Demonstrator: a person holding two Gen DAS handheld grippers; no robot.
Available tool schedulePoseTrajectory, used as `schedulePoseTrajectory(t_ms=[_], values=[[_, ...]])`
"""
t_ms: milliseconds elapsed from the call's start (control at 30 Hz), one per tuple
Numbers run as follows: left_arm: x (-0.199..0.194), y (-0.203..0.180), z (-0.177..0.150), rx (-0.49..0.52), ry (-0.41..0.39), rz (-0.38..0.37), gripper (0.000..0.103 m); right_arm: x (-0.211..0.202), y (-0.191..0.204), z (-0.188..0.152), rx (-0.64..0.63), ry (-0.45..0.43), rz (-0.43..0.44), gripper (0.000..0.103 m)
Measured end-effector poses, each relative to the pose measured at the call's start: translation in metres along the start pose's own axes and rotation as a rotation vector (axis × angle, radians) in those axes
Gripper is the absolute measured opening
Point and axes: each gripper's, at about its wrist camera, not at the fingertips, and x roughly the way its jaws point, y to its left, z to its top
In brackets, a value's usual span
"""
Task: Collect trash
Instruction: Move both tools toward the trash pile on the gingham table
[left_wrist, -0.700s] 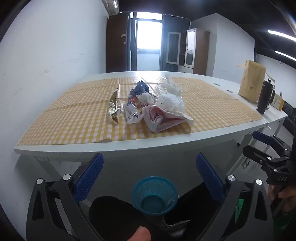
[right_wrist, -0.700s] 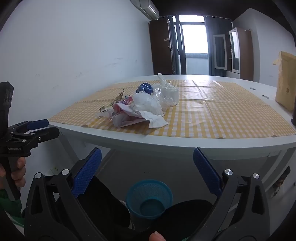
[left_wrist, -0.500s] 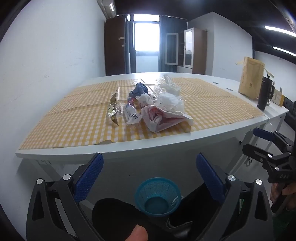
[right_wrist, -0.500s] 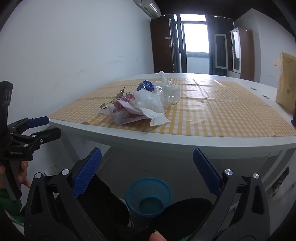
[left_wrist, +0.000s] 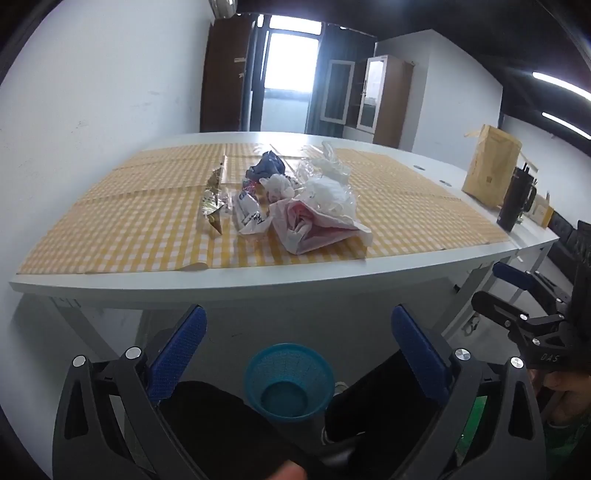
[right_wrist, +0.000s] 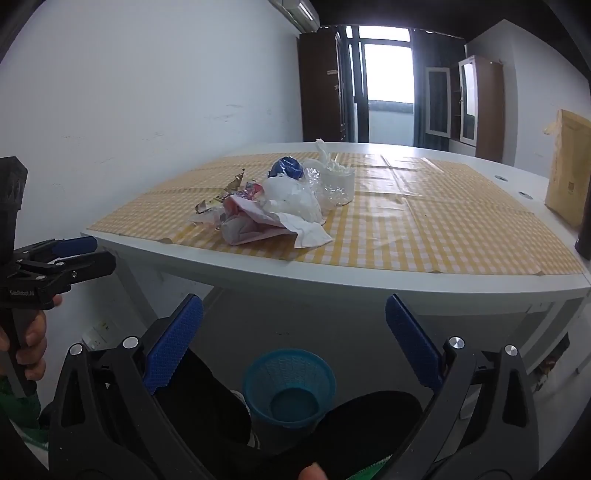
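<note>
A heap of trash (left_wrist: 295, 199) lies on the yellow checked cloth: a pink-white bag (left_wrist: 314, 227), clear plastic (left_wrist: 328, 166), a blue wad (left_wrist: 267, 166), a gold foil wrapper (left_wrist: 212, 201). It also shows in the right wrist view (right_wrist: 280, 201). A blue mesh basket (left_wrist: 290, 386) stands on the floor under the table's near edge, also in the right wrist view (right_wrist: 290, 387). My left gripper (left_wrist: 295, 345) is open and empty, below and in front of the table. My right gripper (right_wrist: 293, 338) is open and empty, likewise low.
The white table (left_wrist: 258, 288) has its front edge just ahead. A brown paper bag (left_wrist: 491, 168) and a black tumbler (left_wrist: 515, 197) stand at its right. A white wall runs along the left. My dark-trousered knees flank the basket.
Both grippers have risen a little and tipped up, so the table and the trash heap look slightly nearer and lower. Both stay open.
</note>
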Motion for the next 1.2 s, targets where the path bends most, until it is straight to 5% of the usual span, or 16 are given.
schedulePoseTrajectory(t_ms=[1200], values=[[0.002, 0.038, 0.0, -0.072, -0.055, -0.002, 0.097, 0.01, 0.014, 0.017, 0.014, 0.009, 0.06, 0.094]])
